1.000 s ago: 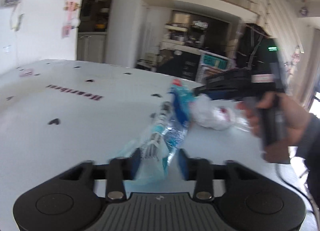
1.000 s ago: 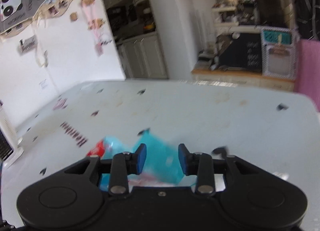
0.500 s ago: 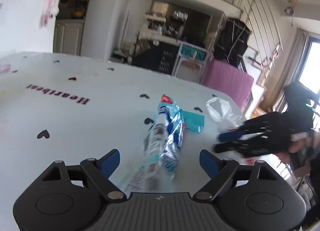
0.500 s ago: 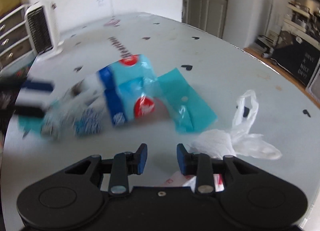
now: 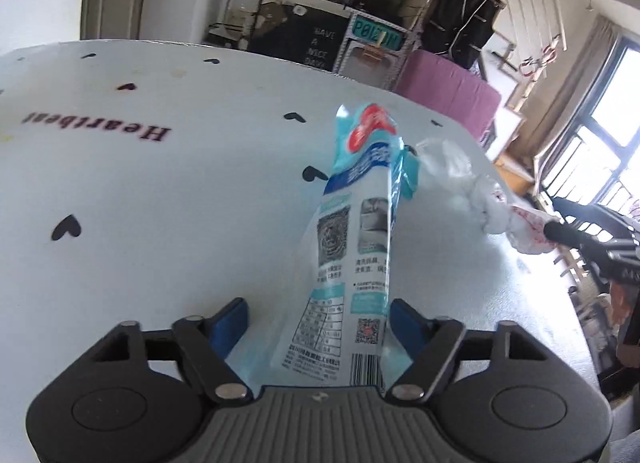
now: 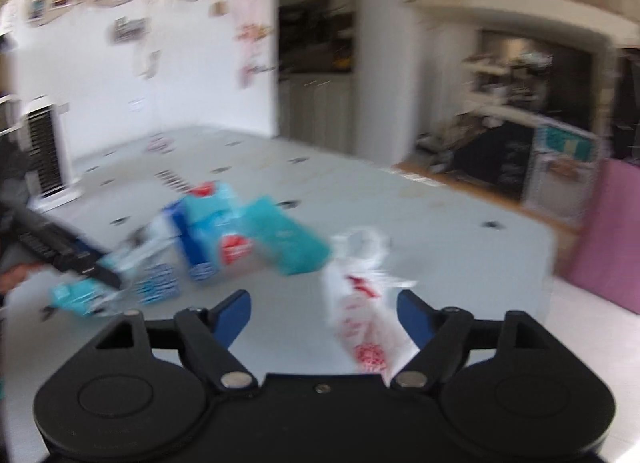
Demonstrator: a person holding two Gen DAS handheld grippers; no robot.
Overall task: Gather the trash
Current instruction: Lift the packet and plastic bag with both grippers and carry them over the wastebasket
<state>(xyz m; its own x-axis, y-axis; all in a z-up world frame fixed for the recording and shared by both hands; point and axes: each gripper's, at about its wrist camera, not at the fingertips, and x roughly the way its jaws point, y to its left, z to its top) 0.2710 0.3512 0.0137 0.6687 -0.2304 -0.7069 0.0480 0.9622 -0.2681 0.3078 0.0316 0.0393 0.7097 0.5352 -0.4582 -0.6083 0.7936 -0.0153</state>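
Observation:
A long blue-and-white plastic wrapper (image 5: 352,243) lies on the white table (image 5: 140,191), one end between my left gripper's (image 5: 320,323) jaws. Those jaws are closing; the left pad stands clear of the wrapper and the right pad is at its edge. A teal scrap (image 6: 288,243) lies beside the wrapper (image 6: 208,231). A crumpled white bag with red print (image 6: 360,315) sits between my right gripper's (image 6: 324,311) jaws, which are opening, close to the right pad. The left wrist view shows the right gripper's fingertip (image 5: 560,231) at the bag (image 5: 460,175).
The table carries black hearts and the word "Heartbeat" (image 5: 96,127). Its far and right edges drop off toward a pink-covered piece of furniture (image 5: 452,91) and a dark chalkboard cabinet (image 5: 320,39). A white heater (image 6: 44,155) stands beyond the left side.
My left gripper released the wrapper, spread wide, then narrowed again around it. My right gripper swung from the teal scrap to the white bag and its narrow jaws spread wide.

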